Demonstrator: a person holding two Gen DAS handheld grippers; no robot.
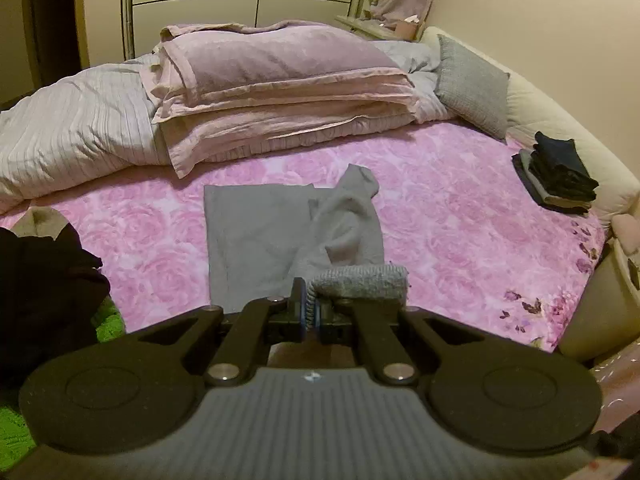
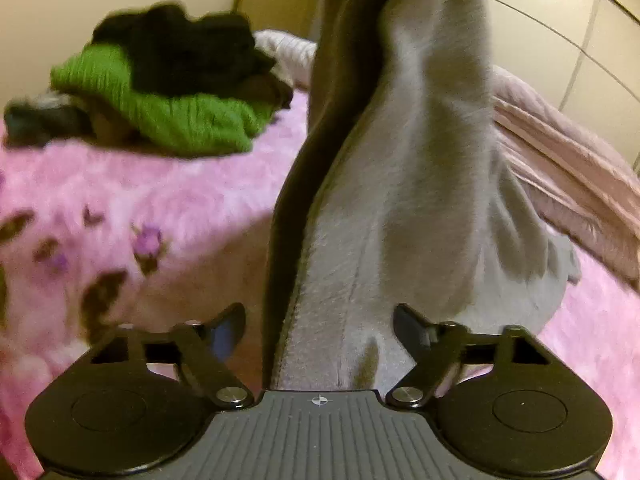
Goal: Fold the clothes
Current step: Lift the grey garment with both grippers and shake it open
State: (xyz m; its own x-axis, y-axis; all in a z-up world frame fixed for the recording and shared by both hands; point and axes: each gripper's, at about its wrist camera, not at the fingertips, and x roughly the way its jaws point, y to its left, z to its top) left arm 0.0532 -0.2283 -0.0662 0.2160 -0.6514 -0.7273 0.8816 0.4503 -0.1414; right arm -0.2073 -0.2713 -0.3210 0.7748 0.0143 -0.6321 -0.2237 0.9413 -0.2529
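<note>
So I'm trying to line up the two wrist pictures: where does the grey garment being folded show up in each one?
Left wrist: the grey garment lies in the centre on the pink bedspread, its ribbed cuff pinched in the left tool.
Right wrist: the same garment fills the middle, rising from between the fingers of the right tool.
Shared landmark: the green and black clothes pile, at lower left in the left view and upper left in the right view.

Each gripper — left gripper (image 1: pixel 308 312), right gripper (image 2: pixel 320 328) — is matte black: ribbed grey centre plate, round side discs, silver pivot screws, blue-faced pads (image 2: pixel 224 336).
</note>
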